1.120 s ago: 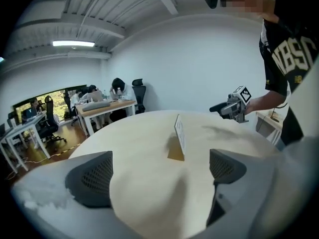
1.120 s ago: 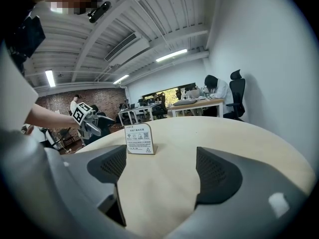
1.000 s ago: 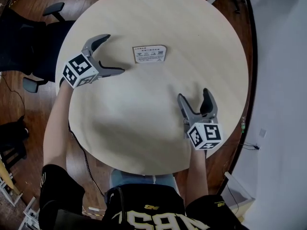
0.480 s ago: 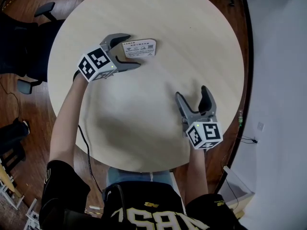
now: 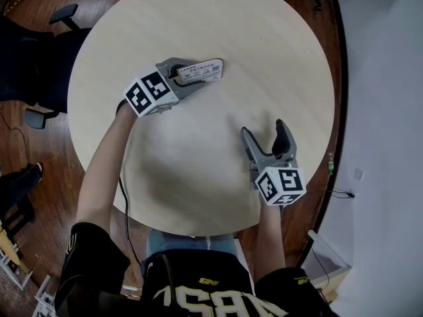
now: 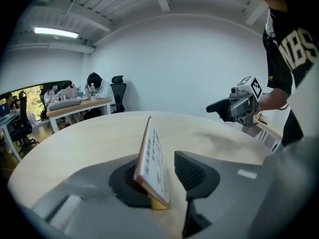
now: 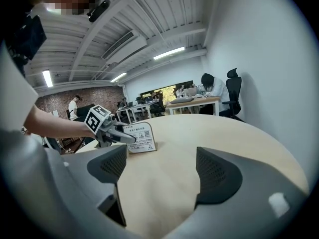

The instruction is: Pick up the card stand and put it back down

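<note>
Wood-footed stand (image 5: 201, 71) sits unlifted on the counter (image 5: 198, 177); your left tool (image 5: 188, 76) has just been closing round it, not yet clamped; right tool (image 5: 263, 129) gapes empty. Lift and set-down remain.

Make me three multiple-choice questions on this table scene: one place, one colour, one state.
1. Where is the card stand? A between the left tool's jaws; B on a chair; C on the floor.
2. What colour is the table? A black; B pale wood; C red.
3. The right tool's jaws are: A clamped on the stand; B shut, empty; C apart, empty.
Answers: A, the left tool's jaws, which have just been closing, flank it; B, the head view shows its colour; C, only bare table lies between them.
</note>
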The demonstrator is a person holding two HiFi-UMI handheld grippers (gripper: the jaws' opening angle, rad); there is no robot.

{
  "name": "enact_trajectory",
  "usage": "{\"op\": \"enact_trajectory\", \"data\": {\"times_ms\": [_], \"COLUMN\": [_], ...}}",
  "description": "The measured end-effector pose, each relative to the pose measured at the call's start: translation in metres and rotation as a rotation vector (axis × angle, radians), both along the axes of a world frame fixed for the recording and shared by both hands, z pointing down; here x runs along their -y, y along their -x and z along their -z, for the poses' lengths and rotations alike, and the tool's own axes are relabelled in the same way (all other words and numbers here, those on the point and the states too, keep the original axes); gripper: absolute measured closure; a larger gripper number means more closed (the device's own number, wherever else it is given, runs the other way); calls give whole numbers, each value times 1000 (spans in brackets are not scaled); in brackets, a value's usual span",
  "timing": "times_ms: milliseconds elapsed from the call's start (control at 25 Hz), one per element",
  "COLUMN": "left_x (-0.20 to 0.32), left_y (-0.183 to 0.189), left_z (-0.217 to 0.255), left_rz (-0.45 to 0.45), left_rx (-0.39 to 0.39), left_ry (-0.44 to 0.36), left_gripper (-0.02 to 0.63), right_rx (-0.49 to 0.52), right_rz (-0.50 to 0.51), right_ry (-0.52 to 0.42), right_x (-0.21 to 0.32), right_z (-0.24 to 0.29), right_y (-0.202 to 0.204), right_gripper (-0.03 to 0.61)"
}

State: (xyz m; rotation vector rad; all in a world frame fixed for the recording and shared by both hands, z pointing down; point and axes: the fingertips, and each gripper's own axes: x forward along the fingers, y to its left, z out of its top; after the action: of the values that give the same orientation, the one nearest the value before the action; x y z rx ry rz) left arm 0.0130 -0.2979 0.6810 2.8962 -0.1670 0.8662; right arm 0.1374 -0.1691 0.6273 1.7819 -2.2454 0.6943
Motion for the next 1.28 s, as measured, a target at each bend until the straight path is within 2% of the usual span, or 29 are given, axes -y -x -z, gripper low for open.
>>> {"op": "enact_trajectory", "data": {"times_ms": [80,120,440,600,760,1080,1280], "left_x": [-8,-12,-44,-55,-62,-79,-100], "left_y": [-3,-4,-10,-6,-7,5,11], "left_z": [-1,-1,1,17,57,135,202], "left_rz": [-10,-16,-89,-92,-103,-133,-175], "left_rx": [3,2,5,-11,-58,-63,-95], "left_ry": [-8,-7,43,68,84,36,19], "left_gripper": [568,588,598,598,598,598,598], "right_rx": [6,8,20,37,46,45,53], "right_rz": [0,2,9,12,23,46,64], "right_ry": [-4,-7,-29,-46,-76,-153,-231], "right_x": [-2,-4,-10,-13,-14,-17,-16], "right_z": [3,5,16,28,47,100,146], "right_y": [3,4,13,21,29,45,54], "right_gripper": [135,135,135,135,135,135,135]}}
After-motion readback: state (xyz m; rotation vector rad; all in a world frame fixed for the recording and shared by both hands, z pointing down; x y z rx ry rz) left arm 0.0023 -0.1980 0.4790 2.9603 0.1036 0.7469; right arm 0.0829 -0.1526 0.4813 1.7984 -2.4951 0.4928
